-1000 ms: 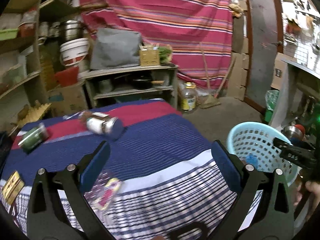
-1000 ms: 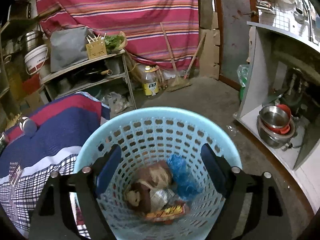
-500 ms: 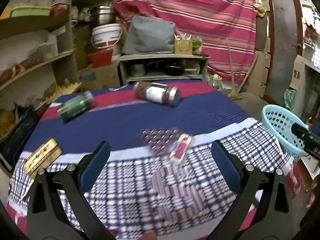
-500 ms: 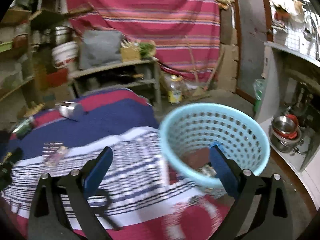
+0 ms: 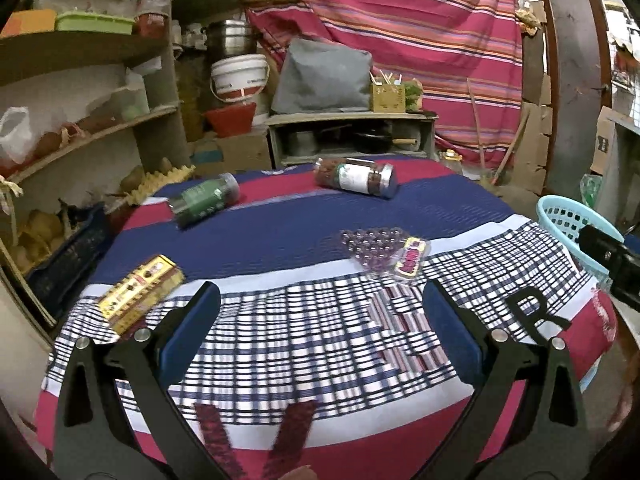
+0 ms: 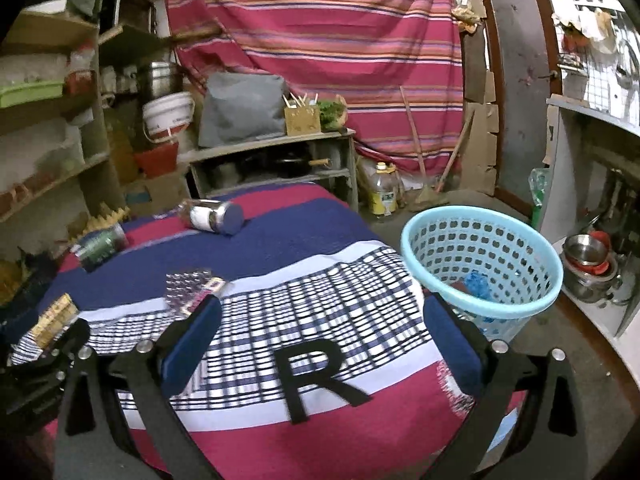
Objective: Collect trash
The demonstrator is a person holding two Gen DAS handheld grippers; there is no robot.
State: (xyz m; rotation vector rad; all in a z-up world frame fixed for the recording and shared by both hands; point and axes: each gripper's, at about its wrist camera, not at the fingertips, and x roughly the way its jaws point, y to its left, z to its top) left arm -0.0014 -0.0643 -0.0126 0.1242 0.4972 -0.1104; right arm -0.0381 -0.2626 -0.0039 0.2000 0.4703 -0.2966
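A clear plastic blister tray with a pink and yellow label [image 5: 386,254] lies mid-table on the striped cloth; it also shows in the right wrist view [image 6: 192,290]. A yellow printed box [image 5: 138,294] lies at the table's left. A light blue basket [image 6: 482,268] with trash inside stands on the floor right of the table; its rim shows in the left wrist view [image 5: 570,228]. My left gripper [image 5: 320,332] is open and empty above the near table edge. My right gripper [image 6: 320,344] is open and empty above the table's near right corner.
Two jars lie on their sides at the far side of the table: a green one [image 5: 202,198] and a steel-lidded one [image 5: 356,178]. A black letter R [image 6: 316,376] marks the cloth. Shelves stand on the left, a low shelf unit [image 6: 272,168] behind, and steel pots [image 6: 588,258] on the right.
Both grippers have drawn back from the basket toward the table's near side. The right gripper was over the basket; now it is over the table corner. The left view swung left onto the table.
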